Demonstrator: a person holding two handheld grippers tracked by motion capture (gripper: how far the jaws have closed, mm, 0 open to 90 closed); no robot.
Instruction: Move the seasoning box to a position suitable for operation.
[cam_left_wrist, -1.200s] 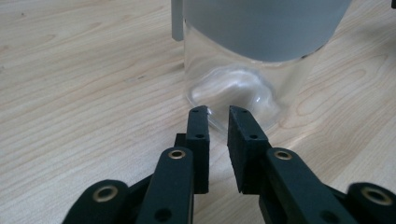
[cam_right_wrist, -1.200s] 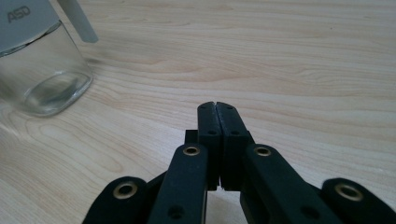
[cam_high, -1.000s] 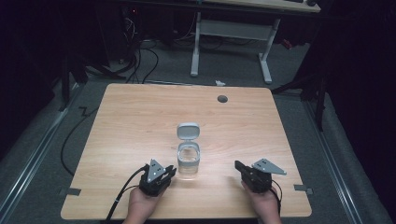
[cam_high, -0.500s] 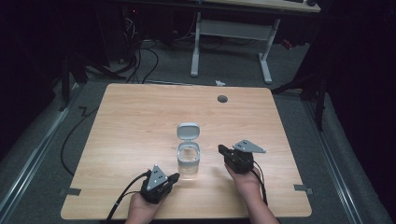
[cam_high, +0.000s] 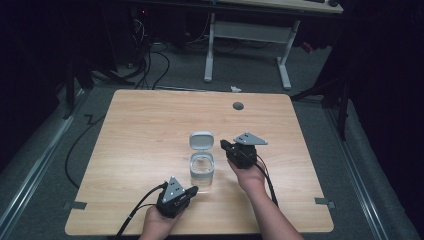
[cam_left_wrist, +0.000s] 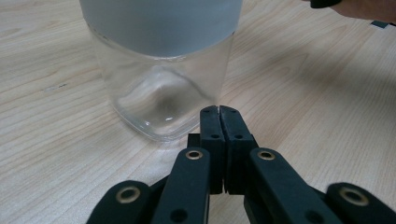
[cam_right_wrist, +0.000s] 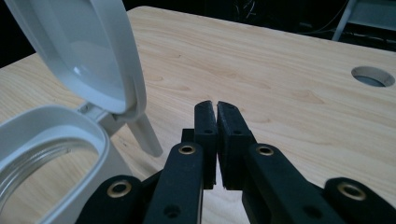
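We see a clear square glass jar (cam_high: 201, 170) with a pale grey collar and hinged flip lid (cam_high: 200, 140) standing open on the light wooden table (cam_high: 140, 130). Our left gripper (cam_high: 192, 190) lies low just before the jar's base, jaws pressed together, empty. Our right gripper (cam_high: 223, 145), jaws also together and empty, hovers just beside the raised lid.

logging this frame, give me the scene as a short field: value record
container: clear square glass jar with grey collar, upright
lid: grey hinged flip lid, open
surface: light wooden table
left gripper: shut, empty, near the jar's base
right gripper: shut, empty, beside the open lid
table feature: round cable hole at the far side
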